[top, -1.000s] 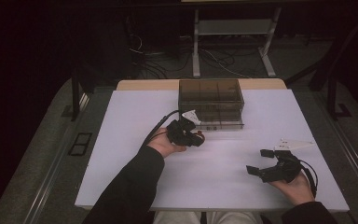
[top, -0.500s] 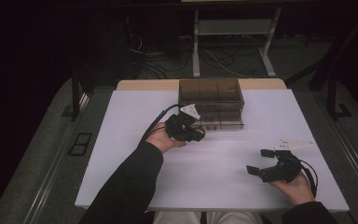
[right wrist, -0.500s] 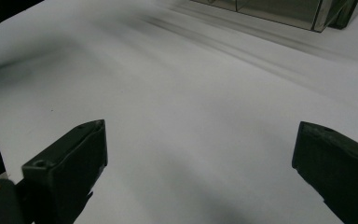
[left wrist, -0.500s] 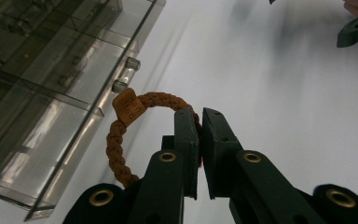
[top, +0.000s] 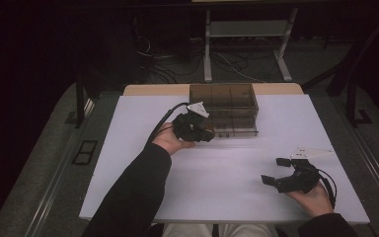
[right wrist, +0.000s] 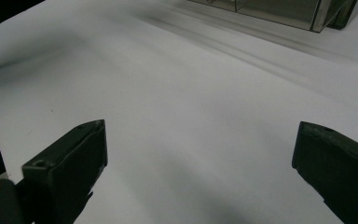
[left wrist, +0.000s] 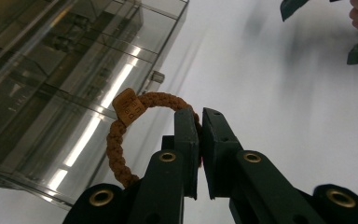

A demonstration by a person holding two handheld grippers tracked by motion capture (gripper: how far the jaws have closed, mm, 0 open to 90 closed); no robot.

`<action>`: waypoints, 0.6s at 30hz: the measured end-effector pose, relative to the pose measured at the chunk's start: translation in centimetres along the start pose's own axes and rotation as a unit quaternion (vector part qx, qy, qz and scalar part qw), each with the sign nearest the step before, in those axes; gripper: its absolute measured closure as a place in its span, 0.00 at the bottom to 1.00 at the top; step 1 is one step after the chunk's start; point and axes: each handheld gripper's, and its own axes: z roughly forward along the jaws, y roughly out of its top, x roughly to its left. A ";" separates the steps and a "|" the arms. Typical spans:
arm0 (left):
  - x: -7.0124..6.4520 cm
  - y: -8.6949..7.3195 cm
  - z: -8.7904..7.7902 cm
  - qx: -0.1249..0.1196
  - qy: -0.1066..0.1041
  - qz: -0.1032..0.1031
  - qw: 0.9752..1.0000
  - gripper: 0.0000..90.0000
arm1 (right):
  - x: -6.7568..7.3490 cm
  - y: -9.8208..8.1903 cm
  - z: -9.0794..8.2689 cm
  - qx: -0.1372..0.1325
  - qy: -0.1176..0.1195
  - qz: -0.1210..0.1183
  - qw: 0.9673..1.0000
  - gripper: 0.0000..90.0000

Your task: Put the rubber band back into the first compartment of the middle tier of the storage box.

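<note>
The left gripper (left wrist: 199, 154) has its jaws shut tight on a brown braided bracelet (left wrist: 121, 140). It holds it up just beside the clear plastic box (top: 224, 108) at the far side of the white table (top: 128, 148). The bracelet looks soft, light and bendy, so pinching the cord is a good hold. The left gripper view shows the braid and its little tag; in the high view the bracelet is too small to make out. The right gripper (top: 281, 178) waits near the right edge, jaws wide and holding nothing.
</note>
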 end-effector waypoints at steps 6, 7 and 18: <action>0.6 0.1 -0.1 -0.020 0.006 -0.015 1.000 0.93 | 0.0 0.0 0.0 0.001 0.000 0.001 1.000 0.03; 0.7 0.1 -0.1 -0.020 0.008 -0.016 1.000 0.93 | 0.1 0.0 0.0 0.002 0.001 0.002 1.000 0.03; 1.8 0.1 -0.2 -0.042 0.022 -0.031 0.998 0.93 | 0.0 0.0 0.0 0.000 0.000 0.000 1.000 0.03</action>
